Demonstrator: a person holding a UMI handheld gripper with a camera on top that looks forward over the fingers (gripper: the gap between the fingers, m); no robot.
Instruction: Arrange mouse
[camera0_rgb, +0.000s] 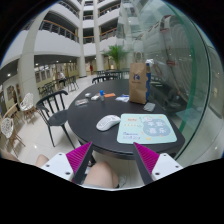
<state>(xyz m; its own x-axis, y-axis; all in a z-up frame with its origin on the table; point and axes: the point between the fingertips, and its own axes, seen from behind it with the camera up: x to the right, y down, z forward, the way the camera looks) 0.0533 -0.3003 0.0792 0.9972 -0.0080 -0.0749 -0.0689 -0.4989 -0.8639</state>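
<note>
Mouse (108, 122), white and rounded, lies on the dark round bench (80, 125), just left of the pale printed mat (147, 128) and well ahead of the jaws, untouched. The bench fills the middle of the scene, with dark chairs (55, 108) drawn up to its left side, set in a tall atrium with balconies above. Taking the mat as landmark: a brown paper bag (137, 84) stands upright beyond it, and a blue bottle (149, 73) rises just behind the bag. Farther left of the bag, a few small items (99, 95) sit on the bench, too small to identify, possibly a cup among them. Nearest the camera, the gripper (114, 159) hangs short of the bench edge, its pink pads (80, 157) spread wide apart with nothing between them.
</note>
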